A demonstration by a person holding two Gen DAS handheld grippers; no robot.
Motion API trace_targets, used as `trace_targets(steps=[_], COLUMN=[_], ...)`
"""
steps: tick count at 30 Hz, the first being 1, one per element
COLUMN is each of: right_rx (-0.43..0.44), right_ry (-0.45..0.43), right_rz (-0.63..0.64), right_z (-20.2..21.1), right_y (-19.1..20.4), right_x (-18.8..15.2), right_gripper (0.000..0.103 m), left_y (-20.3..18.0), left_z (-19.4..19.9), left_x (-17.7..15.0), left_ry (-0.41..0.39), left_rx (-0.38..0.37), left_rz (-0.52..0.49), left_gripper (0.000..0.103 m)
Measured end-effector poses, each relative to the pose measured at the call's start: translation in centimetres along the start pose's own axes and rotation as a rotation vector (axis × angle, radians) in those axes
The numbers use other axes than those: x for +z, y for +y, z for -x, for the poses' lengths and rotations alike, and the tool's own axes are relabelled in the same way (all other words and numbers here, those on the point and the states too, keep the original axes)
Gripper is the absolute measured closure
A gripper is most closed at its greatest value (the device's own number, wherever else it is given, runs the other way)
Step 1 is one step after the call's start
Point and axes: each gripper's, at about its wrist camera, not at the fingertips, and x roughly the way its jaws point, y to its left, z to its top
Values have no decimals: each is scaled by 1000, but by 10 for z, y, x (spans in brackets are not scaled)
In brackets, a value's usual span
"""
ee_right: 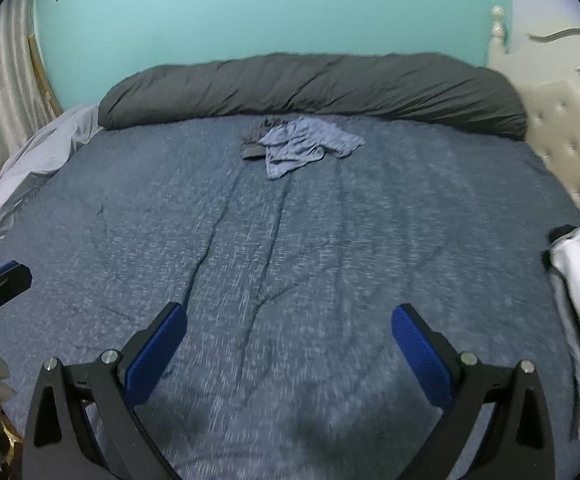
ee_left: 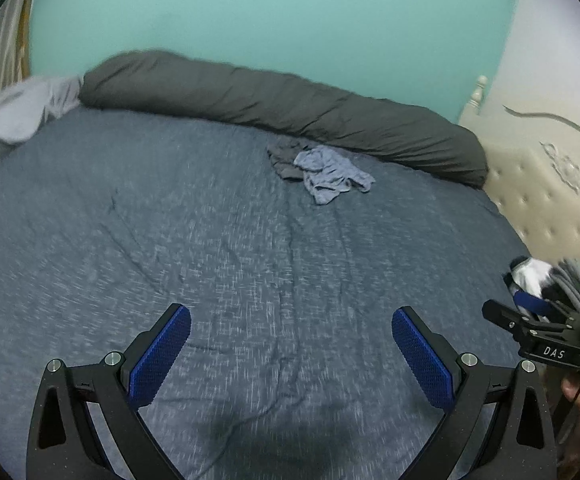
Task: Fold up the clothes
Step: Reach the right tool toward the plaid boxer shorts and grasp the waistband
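Hovering above the blue-grey bedspread (ee_left: 250,264), well short of any garment: left gripper (ee_left: 291,330), fingers spread wide, blue pads (ee_left: 161,356) gripping nothing. Matching that posture over the same bedspread (ee_right: 290,280): right gripper (ee_right: 289,328), fingers likewise spread wide, pads (ee_right: 419,352) bare. Lying crumpled far ahead, near the middle of the bed's far side: light blue garment (ee_left: 331,174), partly overlapping a darker grey garment (ee_left: 284,158) at its left edge. Appearing in the right wrist view in the same arrangement: light blue garment (ee_right: 301,146) resting on and beside the darker grey garment (ee_right: 256,140). Running along the far edge of the bed, just behind both garments: long dark grey bolster (ee_left: 282,108), also (ee_right: 313,84). Lying at the right edge of the bed: white-and-black clothing (ee_right: 577,280), seen in the left wrist view as a blurred pile (ee_left: 529,276) just behind the right gripper (ee_left: 505,316), edge-on there. Bunching at the bed's left side: pale grey sheet (ee_right: 38,160). Standing at the right: cream tufted headboard (ee_left: 545,200). Backing the scene: teal wall (ee_right: 270,8). Blurring slightly across both views.
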Motion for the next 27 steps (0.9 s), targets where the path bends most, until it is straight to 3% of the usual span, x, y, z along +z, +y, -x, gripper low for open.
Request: trace_targets(steps=[11, 19, 24, 27], right_rx=[46, 41, 2, -16], right_ry=[52, 63, 96, 111], right_rz=[67, 50, 79, 74], right_z=[-136, -227, -277, -303], right_y=[6, 11, 19, 19], right_x=[58, 105, 129, 143], right_gripper=[0, 1, 17, 20], left_y=[55, 85, 101, 107], left_z=[-105, -152, -176, -182], left_x=[28, 25, 22, 24], left_ry=[30, 53, 69, 64], left_rx=[7, -4, -7, -15], left_rz=[113, 173, 178, 187], left_gripper=[0, 0, 0, 0])
